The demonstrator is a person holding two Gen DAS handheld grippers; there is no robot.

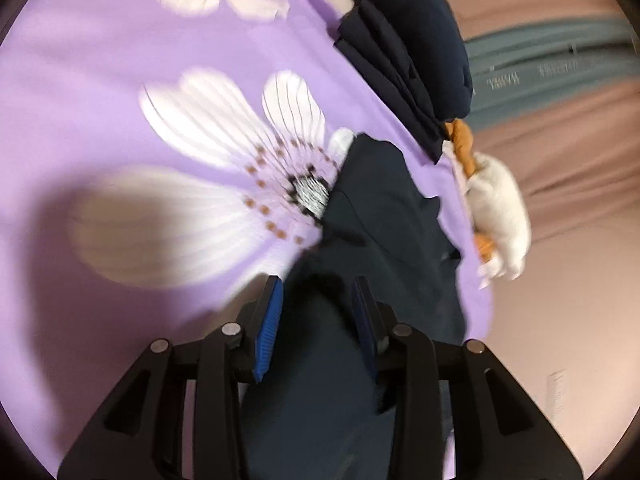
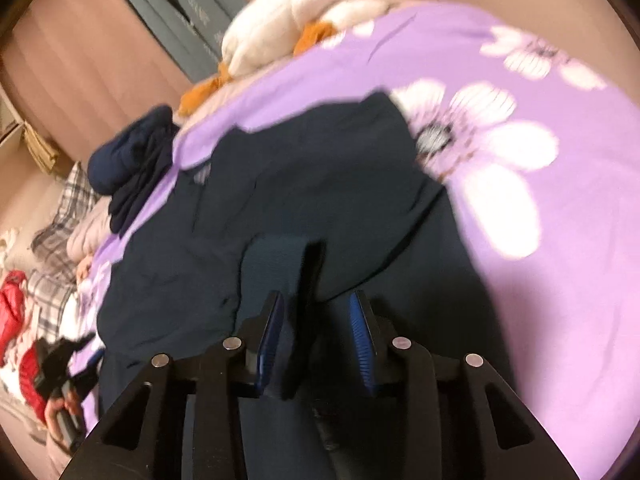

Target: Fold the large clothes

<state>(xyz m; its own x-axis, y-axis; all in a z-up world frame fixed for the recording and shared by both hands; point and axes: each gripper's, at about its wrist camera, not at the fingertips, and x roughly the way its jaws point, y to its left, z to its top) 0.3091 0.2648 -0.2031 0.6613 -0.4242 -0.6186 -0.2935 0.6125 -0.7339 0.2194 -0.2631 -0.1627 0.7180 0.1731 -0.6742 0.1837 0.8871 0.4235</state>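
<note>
A large dark navy garment (image 2: pixel 288 184) lies spread on a purple bedspread with white flowers (image 2: pixel 560 240). It also shows in the left wrist view (image 1: pixel 384 220). My left gripper (image 1: pixel 318 312) has its blue pads apart, with a fold of the navy cloth running between them. My right gripper (image 2: pixel 316 320) also stands with its pads apart, and an edge of the navy cloth rises between them. Whether either pad presses the cloth is unclear because of blur. The left gripper and the hand holding it show in the right wrist view (image 2: pixel 60 376).
A folded navy stack (image 1: pixel 412 60) sits at the bed's edge, also seen in the right wrist view (image 2: pixel 132 160). A white and orange bundle (image 1: pixel 500 212) lies beside it. Plaid and red clothes (image 2: pixel 24 312) are piled at the left. Pink curtains (image 2: pixel 100 68) hang behind.
</note>
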